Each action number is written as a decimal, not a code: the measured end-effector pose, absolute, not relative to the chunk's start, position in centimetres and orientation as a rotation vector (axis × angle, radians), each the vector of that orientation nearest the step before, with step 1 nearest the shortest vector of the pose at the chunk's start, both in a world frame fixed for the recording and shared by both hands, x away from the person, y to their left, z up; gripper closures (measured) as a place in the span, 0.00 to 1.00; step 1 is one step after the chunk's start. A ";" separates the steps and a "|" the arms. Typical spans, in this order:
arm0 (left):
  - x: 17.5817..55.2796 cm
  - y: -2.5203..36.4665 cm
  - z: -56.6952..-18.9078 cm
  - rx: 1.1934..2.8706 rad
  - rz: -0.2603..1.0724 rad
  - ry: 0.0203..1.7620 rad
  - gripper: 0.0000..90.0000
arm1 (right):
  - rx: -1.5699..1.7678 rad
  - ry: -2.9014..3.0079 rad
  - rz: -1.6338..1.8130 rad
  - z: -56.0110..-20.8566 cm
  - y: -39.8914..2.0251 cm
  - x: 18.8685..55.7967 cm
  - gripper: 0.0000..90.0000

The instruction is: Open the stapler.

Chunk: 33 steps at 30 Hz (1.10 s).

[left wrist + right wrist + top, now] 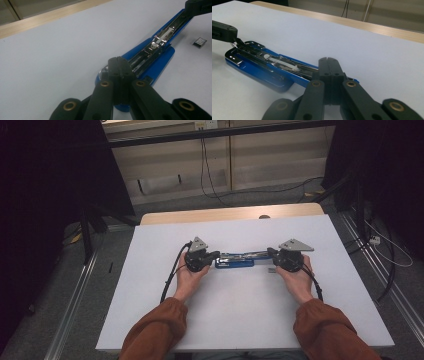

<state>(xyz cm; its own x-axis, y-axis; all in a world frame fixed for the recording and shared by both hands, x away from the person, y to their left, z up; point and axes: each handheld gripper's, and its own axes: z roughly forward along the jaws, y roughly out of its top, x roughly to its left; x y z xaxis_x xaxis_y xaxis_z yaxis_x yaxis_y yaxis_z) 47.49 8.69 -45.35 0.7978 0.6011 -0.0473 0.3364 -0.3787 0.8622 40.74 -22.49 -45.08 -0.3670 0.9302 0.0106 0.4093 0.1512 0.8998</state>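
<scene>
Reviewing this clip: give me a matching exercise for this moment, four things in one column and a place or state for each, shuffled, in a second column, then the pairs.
Things:
1. stapler
2. left gripper
3. small dark block
4. wooden table edge

Places or states:
A. lies alone on the white surface, apart from the stapler
B. runs along the far side of the white surface
C. blue, swung open, flat on the table between both grippers
D. jaws shut, at the stapler's end on the left in the high view

Pairs: 1-C, 2-D, 3-A, 4-B
</scene>
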 end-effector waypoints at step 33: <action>47.3 9.6 -43.6 1.861 0.321 0.759 0.81 | 1.279 1.827 1.299 -44.8 -23.3 40.8 0.85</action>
